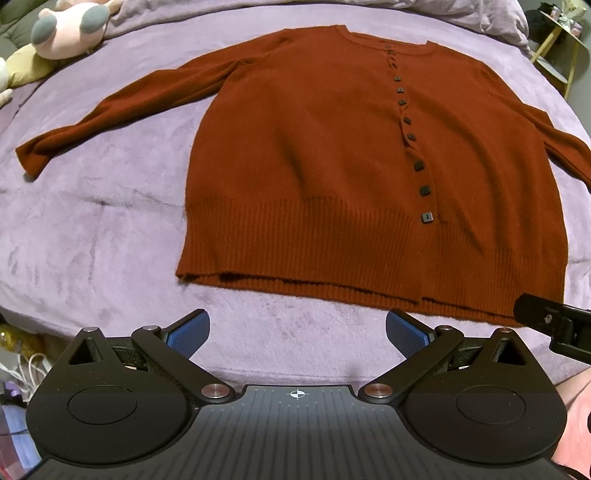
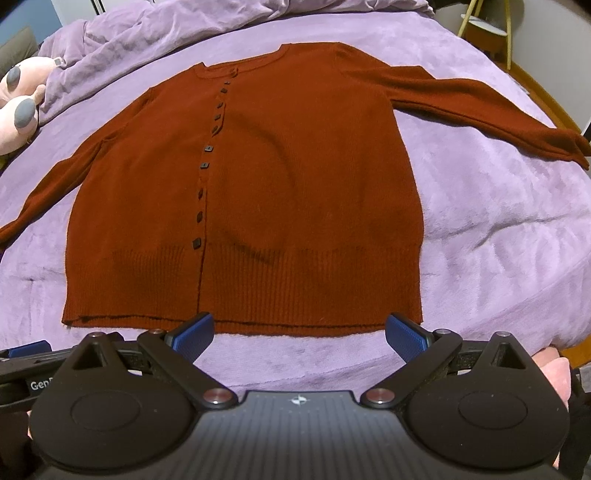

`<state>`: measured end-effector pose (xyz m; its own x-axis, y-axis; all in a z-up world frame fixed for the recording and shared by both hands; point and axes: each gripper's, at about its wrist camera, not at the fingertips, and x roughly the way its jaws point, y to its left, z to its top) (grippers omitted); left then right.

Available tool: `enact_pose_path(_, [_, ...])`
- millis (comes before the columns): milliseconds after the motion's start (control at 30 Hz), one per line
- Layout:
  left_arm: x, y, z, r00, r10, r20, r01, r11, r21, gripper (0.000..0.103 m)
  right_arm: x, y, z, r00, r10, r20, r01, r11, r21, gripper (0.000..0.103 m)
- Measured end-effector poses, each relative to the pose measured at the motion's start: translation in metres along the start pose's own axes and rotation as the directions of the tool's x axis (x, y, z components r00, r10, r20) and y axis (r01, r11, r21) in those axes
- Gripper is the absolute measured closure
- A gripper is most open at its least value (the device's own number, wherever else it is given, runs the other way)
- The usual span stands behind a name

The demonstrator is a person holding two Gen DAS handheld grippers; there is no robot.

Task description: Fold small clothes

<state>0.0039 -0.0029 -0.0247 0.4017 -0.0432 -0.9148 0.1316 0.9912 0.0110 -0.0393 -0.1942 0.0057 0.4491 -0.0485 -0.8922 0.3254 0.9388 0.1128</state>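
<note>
A rust-red buttoned cardigan [image 1: 314, 166] lies flat, front up, on a purple blanket [image 1: 92, 221], both sleeves spread out to the sides. It also shows in the right wrist view [image 2: 277, 184]. My left gripper [image 1: 297, 332] is open and empty, just short of the cardigan's ribbed hem, near its left half. My right gripper [image 2: 299, 334] is open and empty, at the hem's right half. The right gripper's body shows at the left wrist view's right edge [image 1: 554, 321].
A pink plush toy [image 1: 66, 29] lies at the back left of the bed, also in the right wrist view [image 2: 18, 103]. Bunched purple bedding [image 2: 184, 22] lies at the head. A yellow-legged side table [image 1: 561, 48] stands off the bed's right.
</note>
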Motion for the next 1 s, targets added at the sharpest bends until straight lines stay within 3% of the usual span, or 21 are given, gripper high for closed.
enact_pose_path(100, [0.000,0.000,0.000,1.000,0.000,-0.001,0.000,1.000,-0.001,0.000,0.001,-0.002,0.000,1.000,0.025,0.000,-0.025,1.000,0.012,0.004])
enact_pose_path(200, [0.001,0.000,0.001,1.000,-0.003,-0.002,0.003,1.000,-0.004,0.000,0.002,-0.009,-0.001,0.995,0.100,0.013,-0.100,0.994,0.049,0.004])
enact_pose_path(367, [0.002,-0.002,0.003,1.000,-0.006,-0.005,0.006,1.000,-0.002,0.000,0.011,-0.035,-0.008,0.947,0.319,0.048,-0.322,0.926,0.197,0.004])
enact_pose_path(600, [0.011,-0.006,0.011,1.000,-0.014,-0.014,0.014,1.000,-0.004,0.000,0.019,-0.056,-0.005,0.916,0.387,0.105,-0.401,0.890,0.218,0.004])
enact_pose_path(700, [0.015,-0.005,0.023,1.000,-0.018,0.016,0.018,1.000,-0.024,0.000,0.022,-0.082,0.009,0.914,0.367,0.173,-0.402,0.876,0.265,0.004])
enact_pose_path(800, [0.023,-0.002,0.040,0.999,-0.008,0.052,0.011,0.998,-0.058,0.000,0.026,-0.126,0.027,0.912,0.297,0.284,-0.387,0.853,0.350,0.004])
enact_pose_path(933, [0.040,-0.001,0.066,0.995,0.020,0.093,-0.010,0.994,-0.110,0.000,0.029,-0.206,0.049,0.871,0.171,0.460,-0.407,0.777,0.481,0.004])
enact_pose_path(1000, [0.049,-0.002,0.078,0.994,0.020,0.104,-0.005,0.989,-0.150,0.000,0.035,-0.242,0.057,0.855,0.078,0.513,-0.390,0.747,0.538,0.015])
